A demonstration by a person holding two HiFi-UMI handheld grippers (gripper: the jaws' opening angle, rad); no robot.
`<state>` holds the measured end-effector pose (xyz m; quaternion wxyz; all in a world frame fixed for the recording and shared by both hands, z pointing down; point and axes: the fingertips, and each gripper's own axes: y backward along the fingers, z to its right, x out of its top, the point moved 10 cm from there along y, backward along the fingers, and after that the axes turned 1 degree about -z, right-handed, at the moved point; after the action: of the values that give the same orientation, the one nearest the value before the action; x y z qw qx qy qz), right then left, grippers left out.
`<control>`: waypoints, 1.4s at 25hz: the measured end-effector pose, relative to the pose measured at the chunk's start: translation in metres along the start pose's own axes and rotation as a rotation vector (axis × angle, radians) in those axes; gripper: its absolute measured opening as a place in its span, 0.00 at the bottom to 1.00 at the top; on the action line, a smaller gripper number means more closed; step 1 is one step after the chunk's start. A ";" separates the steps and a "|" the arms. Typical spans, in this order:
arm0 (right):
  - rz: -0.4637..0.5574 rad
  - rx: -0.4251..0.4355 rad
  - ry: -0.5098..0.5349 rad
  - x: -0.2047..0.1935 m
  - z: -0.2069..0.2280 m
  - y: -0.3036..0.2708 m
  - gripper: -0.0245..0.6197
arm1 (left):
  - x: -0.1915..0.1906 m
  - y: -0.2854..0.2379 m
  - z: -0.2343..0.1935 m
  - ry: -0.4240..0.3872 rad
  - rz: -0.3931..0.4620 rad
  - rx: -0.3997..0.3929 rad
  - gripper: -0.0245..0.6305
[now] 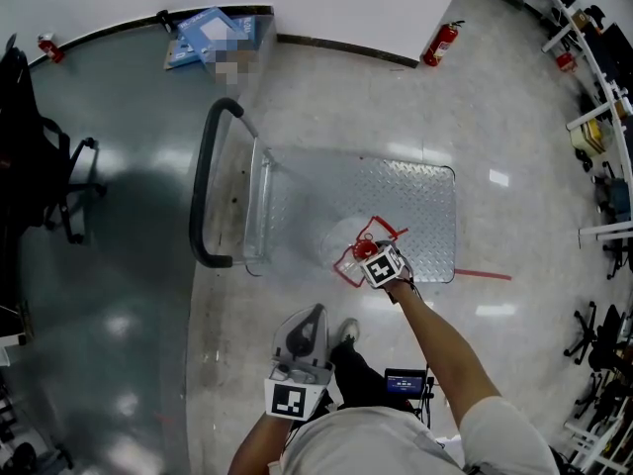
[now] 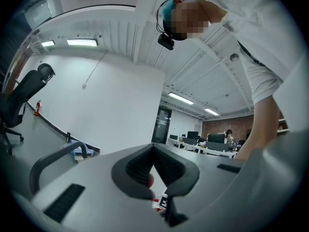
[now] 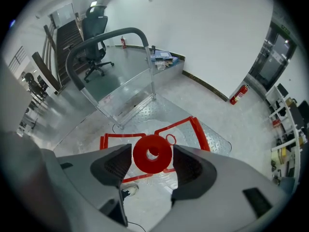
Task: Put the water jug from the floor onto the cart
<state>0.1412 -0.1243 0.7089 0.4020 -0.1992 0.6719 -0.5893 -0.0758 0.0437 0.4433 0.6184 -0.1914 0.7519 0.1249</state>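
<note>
While the left gripper (image 2: 153, 153) hangs back with jaws together on nothing, the right gripper (image 1: 384, 265) clamps the red cap (image 3: 152, 153) from directly above, holding the water jug (image 1: 348, 247) upright over the near edge of the cart (image 1: 420, 198).

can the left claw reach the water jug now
Probably yes: the left claw hangs shut near the water jug with nothing blocking it, though the right claw grips the cap.

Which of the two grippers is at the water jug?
The right gripper: its jaws are on the red cap of the jug. The left gripper is shut and empty, away from it.
</note>
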 end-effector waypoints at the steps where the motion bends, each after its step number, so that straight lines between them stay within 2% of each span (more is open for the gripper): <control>1: 0.015 0.000 -0.002 0.001 0.000 0.004 0.46 | 0.000 0.001 0.001 0.000 0.001 -0.001 0.04; 4: 0.086 -0.019 -0.037 0.005 -0.001 0.022 0.46 | 0.001 0.001 0.003 -0.001 0.007 -0.006 0.04; 5: 0.125 -0.042 -0.053 0.007 -0.001 0.031 0.40 | 0.002 0.001 0.003 -0.002 0.011 -0.008 0.04; 6: 0.171 -0.073 -0.068 0.009 -0.001 0.042 0.25 | 0.004 0.001 0.004 -0.005 0.014 -0.011 0.04; 7: 0.216 -0.103 -0.081 0.010 -0.001 0.052 0.17 | 0.005 0.001 0.006 -0.007 0.015 -0.014 0.04; 10: 0.342 -0.159 -0.114 0.008 -0.005 0.085 0.06 | 0.009 0.003 0.011 -0.016 0.015 -0.029 0.04; 18: 0.686 -0.243 -0.247 -0.022 -0.028 0.201 0.05 | 0.032 0.012 0.029 -0.028 0.057 -0.056 0.04; 23: 0.882 -0.312 -0.253 -0.050 -0.050 0.275 0.05 | 0.043 0.022 0.042 -0.081 0.136 -0.073 0.04; 27: 1.021 -0.339 -0.247 -0.070 -0.071 0.328 0.05 | 0.053 0.032 0.058 -0.089 0.148 -0.087 0.04; 31: 1.109 -0.354 -0.234 -0.089 -0.096 0.360 0.05 | 0.057 0.041 0.066 -0.086 0.159 -0.080 0.04; 35: 1.125 -0.350 -0.206 -0.104 -0.111 0.361 0.05 | 0.056 0.048 0.075 -0.090 0.152 -0.082 0.04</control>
<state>0.1912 0.1047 0.3950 0.6766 0.0678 0.7189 -0.1444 -0.0403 0.1108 0.3707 0.6319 -0.1531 0.7301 0.2106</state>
